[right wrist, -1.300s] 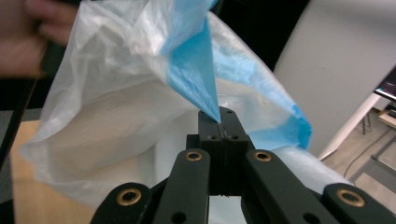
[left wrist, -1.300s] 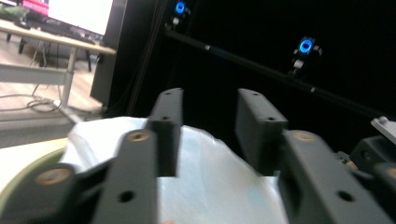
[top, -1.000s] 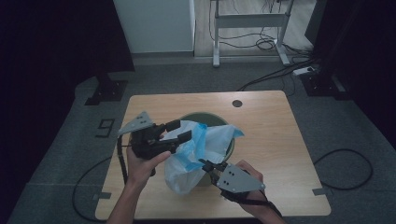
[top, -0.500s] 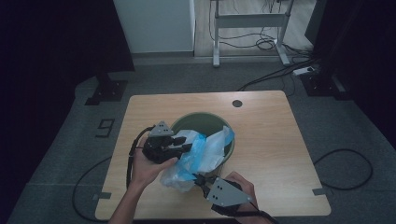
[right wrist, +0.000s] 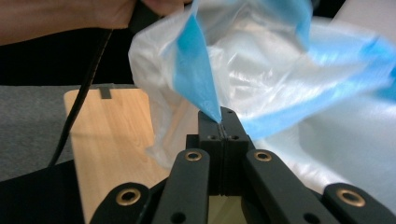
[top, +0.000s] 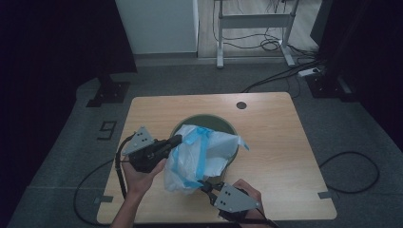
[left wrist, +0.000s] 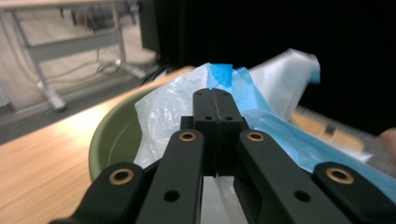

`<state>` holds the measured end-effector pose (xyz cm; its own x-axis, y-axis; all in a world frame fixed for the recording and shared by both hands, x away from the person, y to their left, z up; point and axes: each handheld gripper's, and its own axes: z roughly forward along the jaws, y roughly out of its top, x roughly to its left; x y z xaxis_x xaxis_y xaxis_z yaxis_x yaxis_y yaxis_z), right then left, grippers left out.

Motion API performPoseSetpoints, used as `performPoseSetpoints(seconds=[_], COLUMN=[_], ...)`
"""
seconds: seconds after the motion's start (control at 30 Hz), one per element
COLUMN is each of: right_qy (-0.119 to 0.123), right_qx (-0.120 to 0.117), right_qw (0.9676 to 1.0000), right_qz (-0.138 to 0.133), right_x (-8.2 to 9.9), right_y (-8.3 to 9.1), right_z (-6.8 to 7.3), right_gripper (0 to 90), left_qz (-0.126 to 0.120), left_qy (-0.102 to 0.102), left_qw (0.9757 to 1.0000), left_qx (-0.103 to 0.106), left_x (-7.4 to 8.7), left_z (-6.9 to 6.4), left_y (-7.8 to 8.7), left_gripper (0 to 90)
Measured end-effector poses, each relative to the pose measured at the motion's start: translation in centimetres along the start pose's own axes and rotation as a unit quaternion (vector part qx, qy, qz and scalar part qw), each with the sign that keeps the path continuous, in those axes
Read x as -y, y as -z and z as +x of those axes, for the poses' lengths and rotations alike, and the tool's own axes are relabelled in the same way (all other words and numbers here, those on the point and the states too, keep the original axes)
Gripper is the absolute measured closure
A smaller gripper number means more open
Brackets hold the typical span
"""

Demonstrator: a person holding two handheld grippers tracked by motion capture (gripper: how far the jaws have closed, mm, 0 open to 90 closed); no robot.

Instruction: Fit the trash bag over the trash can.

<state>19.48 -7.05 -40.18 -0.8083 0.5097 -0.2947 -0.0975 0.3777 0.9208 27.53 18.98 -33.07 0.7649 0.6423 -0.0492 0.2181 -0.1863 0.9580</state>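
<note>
**Bag pinched on two sides, ready to pull open over the bowl**

Closest in, near the table's front edge: right gripper (top: 205, 183), squeezed tight on a blue fold of the bag (top: 204, 152); plain to see in the right gripper view, with that fold running straight down into the closed tips of the right gripper (right wrist: 223, 122); right hand (top: 247, 189) wrapped around the handle behind it.

A little farther, on the left side: left gripper (top: 177, 140), just been closing and now pressed fully together; tips right at the bag's left edge; looks like a thin bit of plastic caught there, though hard to be sure in the left gripper view, with the white and blue bag (left wrist: 163, 107) bunched up just past the tips of the left gripper (left wrist: 212, 93); left hand (top: 140, 173) gripping from below.

Next out: the bag itself, crumpled and puffy, partly in the green bowl (top: 209, 121) and partly spilling over its near rim toward the person; bowl sitting in the middle of the wooden table (top: 271, 142).

Farthest: grey floor with cables (top: 285, 76) and a desk frame (top: 252, 21).

Step in hand, by best guess: getting hold of the bag's mouth on two sides; grab seems done.

Next move, by best guess: pull the two pinched spots gently apart, lift the mouth wide, then stretch it over the bowl's rim; go slow, since thin plastic can slip or rip.
</note>
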Motion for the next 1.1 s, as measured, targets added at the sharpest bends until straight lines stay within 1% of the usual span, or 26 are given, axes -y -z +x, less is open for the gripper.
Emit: performPoseSetpoints(seconds=[0.07,0.13,0.17,0.23,0.27,0.3,0.4,0.47,0.5,0.57,0.6,0.63,0.67,0.7,0.73,0.77,0.8,0.83,0.87,0.9,0.93,0.97,1.0,1.03,1.07,1.1], right_qy=[-0.006,-0.015,-0.026,-0.054,-0.064,-0.08,-0.097,-0.111,-0.117,-0.132,-0.136,-0.145,-0.153,-0.164,-0.168,-0.175,-0.185,-0.194,-0.198,-0.205,-0.216,-0.225,-0.226,-0.228,-0.237,-0.246], right_qx=[-0.007,-0.015,-0.017,-0.018,-0.016,-0.005,0.02,0.032,0.034,0.032,0.035,0.037,0.034,0.035,0.037,0.043,0.045,0.042,0.042,0.044,0.039,0.03,0.031,0.034,0.032,0.028], right_qw=[1.0,0.9998,0.9995,0.9981,0.9974,0.996,0.9938,0.9919,0.9912,0.9895,0.989,0.9878,0.9866,0.985,0.9844,0.9831,0.9811,0.9796,0.9788,0.9773,0.9752,0.9736,0.9733,0.9727,0.9706,0.9685], right_qz=[0.002,0.0,-0.007,-0.023,-0.03,-0.04,-0.051,-0.051,-0.051,-0.049,-0.047,-0.044,-0.043,-0.04,-0.038,-0.035,-0.032,-0.031,-0.031,-0.028,-0.028,-0.027,-0.027,-0.029,-0.029,-0.029], right_x=[0.3,0.5,0.6,0.5,0.4,0.1,-0.6,-1.3,-1.5,-2.0,-2.2,-2.5,-2.6,-2.8,-2.9,-3.0,-3.1,-3.2,-3.3,-3.3,-3.4,-3.5,-3.6,-3.6,-3.6,-3.5], right_y=[0.1,0.4,0.8,2.0,2.5,3.1,3.5,3.0,2.8,1.8,1.4,0.7,0.3,-0.3,-0.7,-1.2,-1.7,-2.1,-2.4,-2.8,-3.1,-3.5,-3.7,-4.0,-4.2,-4.5], right_z=[0.1,0.2,0.1,-0.2,-0.5,-1.0,-2.4,-3.5,-3.9,-4.7,-4.9,-5.3,-5.5,-5.9,-6.1,-6.5,-6.8,-7.2,-7.4,-7.6,-7.9,-8.1,-8.2,-8.3,-8.5,-8.9], right_gripper=[84.3,72.2,68.0,62.2,60.1,58.8,55.5,54.3,53.9,53.0,52.4,52.0,51.5,51.2,50.8,50.6,50.4,50.4,50.5,51.2,52.7,57.2,60.6,66.0,70.5,78.3], left_qz=[-0.018,-0.038,-0.045,-0.055,-0.061,-0.064,-0.079,-0.089,-0.094,-0.103,-0.107,-0.108,-0.109,-0.109,-0.111,-0.113,-0.115,-0.117,-0.118,-0.12,-0.12,-0.121,-0.12,-0.119,-0.119,-0.117], left_qy=[0.005,0.012,0.012,0.014,0.017,0.017,0.017,0.017,0.018,0.024,0.024,0.024,0.025,0.025,0.026,0.028,0.03,0.033,0.035,0.036,0.038,0.038,0.038,0.038,0.039,0.039], left_qw=[0.9998,0.9992,0.9989,0.9984,0.998,0.9978,0.9967,0.9959,0.9954,0.9943,0.9938,0.9936,0.9934,0.9934,0.9932,0.9929,0.9924,0.992,0.9917,0.9915,0.9913,0.9913,0.9913,0.9914,0.9914,0.9917], left_qx=[0.004,0.004,0.003,0.0,0.0,0.001,0.004,0.006,0.01,0.017,0.019,0.021,0.023,0.025,0.026,0.027,0.031,0.035,0.036,0.036,0.038,0.038,0.038,0.038,0.038,0.036], left_x=[0.2,0.6,0.8,1.3,1.6,1.7,2.2,2.5,2.5,2.6,2.6,2.6,2.6,2.6,2.6,2.7,2.7,2.7,2.7,2.7,2.6,2.6,2.6,2.5,2.5,2.4], left_z=[-0.1,-0.2,-0.3,-0.3,-0.4,-0.5,-0.8,-1.0,-1.0,-1.1,-1.1,-1.2,-1.2,-1.2,-1.2,-1.2,-1.1,-1.1,-1.1,-1.1,-1.0,-1.0,-1.0,-0.9,-0.8,-0.7], left_y=[0.6,1.5,1.8,2.2,2.4,2.5,2.8,3.0,3.0,3.1,3.1,3.1,3.1,3.1,3.1,3.1,3.1,3.2,3.2,3.2,3.1,3.1,2.9,2.8,2.5,2.3], left_gripper=[89.7,89.7,89.7,89.7,89.7,89.7,89.7,89.7,89.7,89.7,89.7,89.7,89.7,89.7,89.7,89.7,89.7,89.7,89.7,89.7,89.7,89.7,89.7,89.7,89.7,89.7])
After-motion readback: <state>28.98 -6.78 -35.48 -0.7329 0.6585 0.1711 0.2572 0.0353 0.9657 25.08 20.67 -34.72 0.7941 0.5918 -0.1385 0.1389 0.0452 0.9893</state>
